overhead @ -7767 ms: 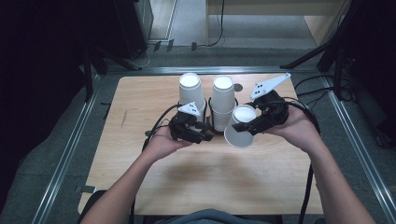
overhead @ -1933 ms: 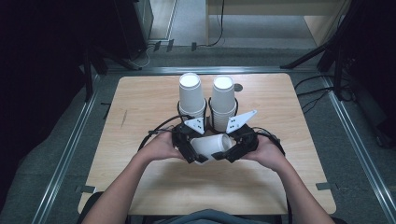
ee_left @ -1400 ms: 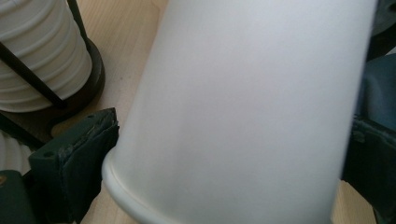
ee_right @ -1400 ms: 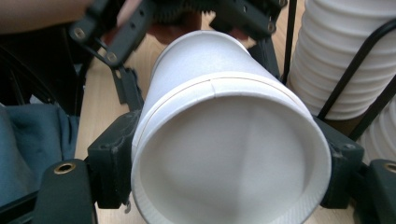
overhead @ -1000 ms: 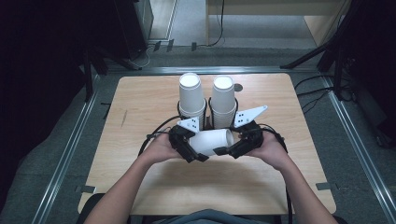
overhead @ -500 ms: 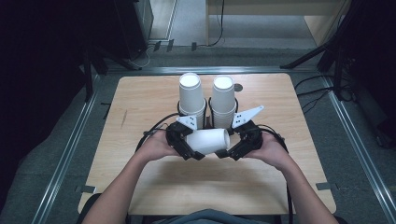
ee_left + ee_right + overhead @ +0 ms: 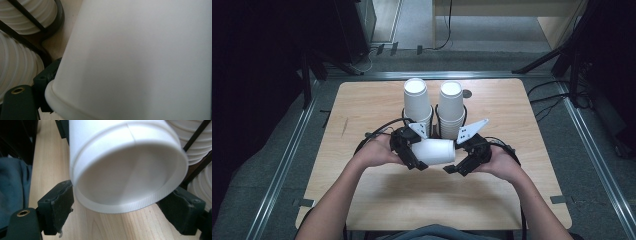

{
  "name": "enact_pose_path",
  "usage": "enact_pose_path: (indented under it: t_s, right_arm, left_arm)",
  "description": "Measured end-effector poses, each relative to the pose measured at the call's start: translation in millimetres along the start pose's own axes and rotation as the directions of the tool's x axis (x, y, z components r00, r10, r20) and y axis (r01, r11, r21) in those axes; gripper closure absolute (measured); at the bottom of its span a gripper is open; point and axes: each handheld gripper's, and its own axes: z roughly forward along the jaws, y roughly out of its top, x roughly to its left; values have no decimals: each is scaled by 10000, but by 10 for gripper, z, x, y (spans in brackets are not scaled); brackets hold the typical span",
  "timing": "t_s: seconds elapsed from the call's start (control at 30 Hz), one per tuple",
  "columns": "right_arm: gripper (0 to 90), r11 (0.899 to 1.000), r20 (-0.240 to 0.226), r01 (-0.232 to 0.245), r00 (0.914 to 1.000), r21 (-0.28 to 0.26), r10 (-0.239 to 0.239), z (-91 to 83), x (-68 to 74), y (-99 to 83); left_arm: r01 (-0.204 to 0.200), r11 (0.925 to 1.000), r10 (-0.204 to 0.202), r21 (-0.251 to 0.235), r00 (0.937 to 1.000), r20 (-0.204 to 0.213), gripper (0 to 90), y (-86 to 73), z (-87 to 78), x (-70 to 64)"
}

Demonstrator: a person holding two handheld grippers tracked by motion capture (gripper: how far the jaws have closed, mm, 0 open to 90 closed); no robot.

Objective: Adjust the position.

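Cup point(image 7: 435, 151) (white, lying sideways) held between left gripper point(image 7: 411, 155) and right gripper point(image 7: 460, 162).

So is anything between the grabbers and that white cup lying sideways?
Nothing visible. The left gripper already clamps the white cup, and the right gripper has its jaws spread on either side of the cup's end with no object between.

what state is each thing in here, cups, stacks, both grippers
loose white paper cup: on its side above the table, held between both grippers
left white cup stack: upright in black wire holder
right white cup stack: upright in holder
left gripper: shut on cup
right gripper: jaws around cup's base end, grip unclear
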Motion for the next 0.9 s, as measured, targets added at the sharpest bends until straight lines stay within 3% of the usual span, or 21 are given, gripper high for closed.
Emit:
enact_pose_path:
  t_s: [0.1,0.37,0.63,0.73,0.9]
  right_arm:
    - [160,9997,155,256,9996,34,-256,-1,22,3]
    - [160,9996,328,236,9992,144,-241,9,13,15]
    - [160,9994,468,316,9984,162,-323,36,7,40]
    - [160,9992,490,352,9981,206,-362,57,5,45]
    - [160,9988,476,389,9981,313,-404,107,0,52]
  left_arm:
    - [-35,9994,36,352,10000,-28,103,45,7,9]
    - [-113,9947,114,1026,9999,-5,103,128,10,40]
    - [-127,9825,135,1858,9999,-27,103,203,65,47]
    - [-173,9718,209,2350,9997,-129,102,221,142,46]
    - [-239,9647,284,2622,9995,-133,103,245,220,16]
